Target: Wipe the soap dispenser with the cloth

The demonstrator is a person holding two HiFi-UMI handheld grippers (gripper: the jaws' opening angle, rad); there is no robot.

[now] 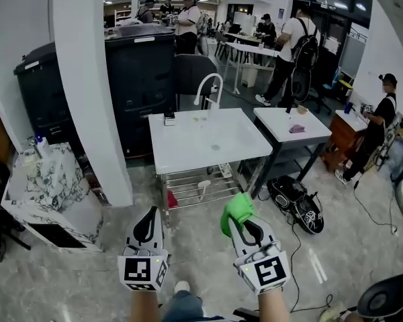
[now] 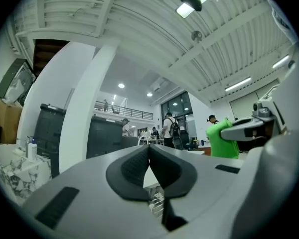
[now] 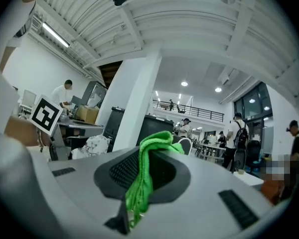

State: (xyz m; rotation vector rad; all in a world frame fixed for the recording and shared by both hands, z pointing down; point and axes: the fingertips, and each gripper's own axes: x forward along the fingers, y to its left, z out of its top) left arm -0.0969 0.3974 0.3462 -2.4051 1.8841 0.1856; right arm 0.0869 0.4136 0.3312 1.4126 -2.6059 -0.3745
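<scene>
Right tongs [image 1: 244, 228] clamp a green cloth [image 1: 236, 210]; left tongs [image 1: 148, 217] pressed together, empty — both held well short of the white desk [image 1: 188, 149].

White table [image 1: 188, 149] beside white pillar [image 1: 87, 79], marbled grey floor [image 1: 352, 243]

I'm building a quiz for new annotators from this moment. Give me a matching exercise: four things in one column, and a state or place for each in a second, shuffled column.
Things
1. left tool
2. cloth
3. faucet
4. pink thing

States or places
A. lies on the smaller table, to the right in the head view
B. shut, nothing between its jaws
C. green, clamped in the right tool
D. white, at the far edge of the white table

Pairs: 1-B, 2-C, 3-D, 4-A
</scene>
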